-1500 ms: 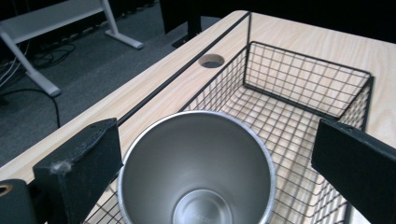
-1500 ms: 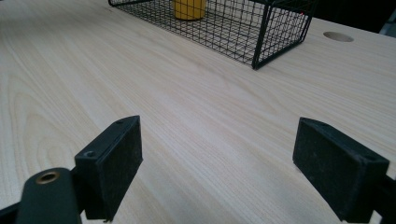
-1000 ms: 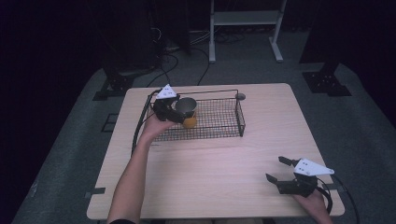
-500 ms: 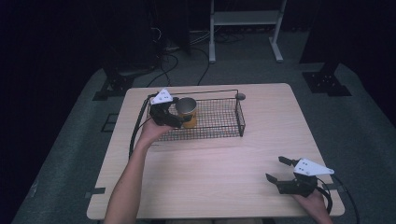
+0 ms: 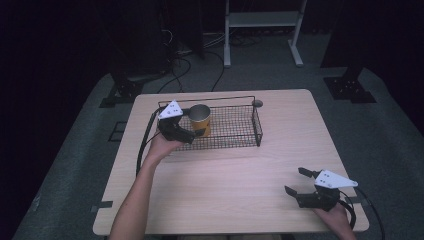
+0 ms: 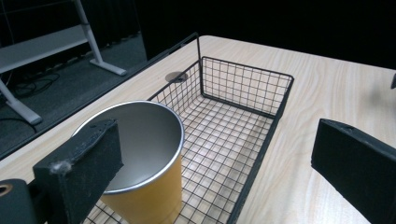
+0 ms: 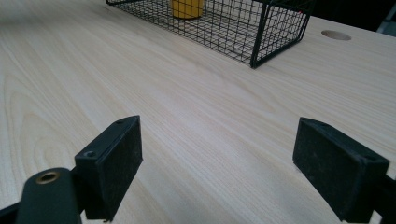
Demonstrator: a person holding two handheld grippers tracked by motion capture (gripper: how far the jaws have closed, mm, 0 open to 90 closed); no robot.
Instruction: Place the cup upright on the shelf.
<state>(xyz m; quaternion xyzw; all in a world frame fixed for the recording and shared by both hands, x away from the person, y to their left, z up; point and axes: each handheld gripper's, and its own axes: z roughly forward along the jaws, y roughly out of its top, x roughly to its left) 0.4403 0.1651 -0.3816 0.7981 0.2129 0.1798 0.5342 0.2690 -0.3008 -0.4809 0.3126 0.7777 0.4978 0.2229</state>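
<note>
Since the cup [image 5: 201, 119] stood upright inside the basket [image 5: 245, 136], the left gripper [image 5: 196, 133] gaped beside it — released; the right gripper [image 5: 295, 181] idled, spread, on the surface [image 5: 240, 170].

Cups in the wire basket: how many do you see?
1. The yellow cup stands upright at the left end of the wire basket, beside the open left gripper. Nothing seems hidden.

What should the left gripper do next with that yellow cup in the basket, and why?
Probably draw the left gripper back and away. Its fingers stand wide open, and the yellow cup stands upright inside the wire basket, so the placing looks done.
</note>
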